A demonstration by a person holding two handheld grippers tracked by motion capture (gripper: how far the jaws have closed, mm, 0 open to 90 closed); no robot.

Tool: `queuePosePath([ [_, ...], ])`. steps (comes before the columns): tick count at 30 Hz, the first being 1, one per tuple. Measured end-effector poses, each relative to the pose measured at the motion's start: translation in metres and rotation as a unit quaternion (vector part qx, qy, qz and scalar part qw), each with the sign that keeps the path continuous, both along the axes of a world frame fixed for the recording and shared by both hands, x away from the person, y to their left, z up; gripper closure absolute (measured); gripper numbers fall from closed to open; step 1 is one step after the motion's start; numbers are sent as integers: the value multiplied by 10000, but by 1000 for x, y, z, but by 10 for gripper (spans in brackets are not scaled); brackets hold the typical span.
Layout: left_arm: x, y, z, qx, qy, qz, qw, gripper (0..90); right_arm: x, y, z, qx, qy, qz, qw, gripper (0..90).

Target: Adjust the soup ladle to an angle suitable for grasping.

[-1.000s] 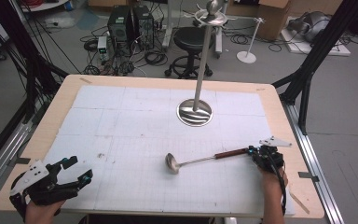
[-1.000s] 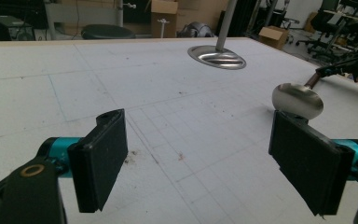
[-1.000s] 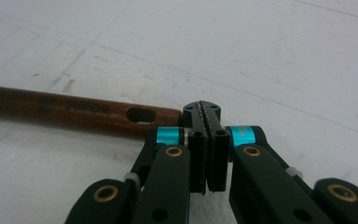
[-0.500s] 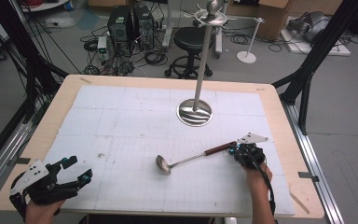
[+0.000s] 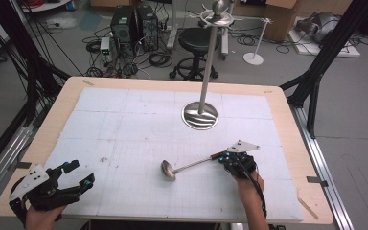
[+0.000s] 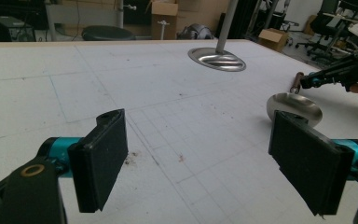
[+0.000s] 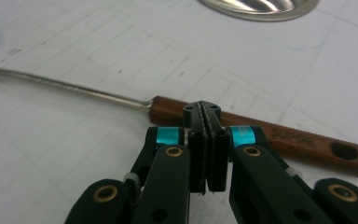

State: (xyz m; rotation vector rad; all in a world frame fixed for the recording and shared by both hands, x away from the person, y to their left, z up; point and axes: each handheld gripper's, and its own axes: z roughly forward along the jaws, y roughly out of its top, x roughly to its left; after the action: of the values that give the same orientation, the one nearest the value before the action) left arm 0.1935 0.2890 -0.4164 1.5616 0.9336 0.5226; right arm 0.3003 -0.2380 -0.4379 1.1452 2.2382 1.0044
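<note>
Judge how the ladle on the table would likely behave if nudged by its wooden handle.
The ladle looks stiff: thin metal shaft, wooden handle. Its round bowl rests on the mat, so it would probably pivot or rock rather than slide straight. The polished metal may be slippery; the wood likely grips better.

Looking like a robotics lab. Black rig struts [image 5: 316,72] are framing the table [image 5: 287,115]; cables [image 5: 139,62], computer towers [image 5: 129,24] and cardboard boxes [image 5: 273,14] are cluttering the floor.
</note>
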Motion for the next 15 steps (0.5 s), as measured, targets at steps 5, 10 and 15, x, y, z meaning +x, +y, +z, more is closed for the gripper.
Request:
queuePosePath([
  [5, 0, 0, 0, 8, 0, -6, 10000, 200, 9, -24, 2, 41, -78, -587, 9982, 894],
  [10, 1, -1, -1, 46, 12, -20, 10000, 200, 28, -59, 3, 18, 1, -1374, 9905, 895],
  [15, 1, 0, -1, 36, 21, -7, 10000, 200, 41, -67, 1, -245, 142, -1423, 9894, 894],
])
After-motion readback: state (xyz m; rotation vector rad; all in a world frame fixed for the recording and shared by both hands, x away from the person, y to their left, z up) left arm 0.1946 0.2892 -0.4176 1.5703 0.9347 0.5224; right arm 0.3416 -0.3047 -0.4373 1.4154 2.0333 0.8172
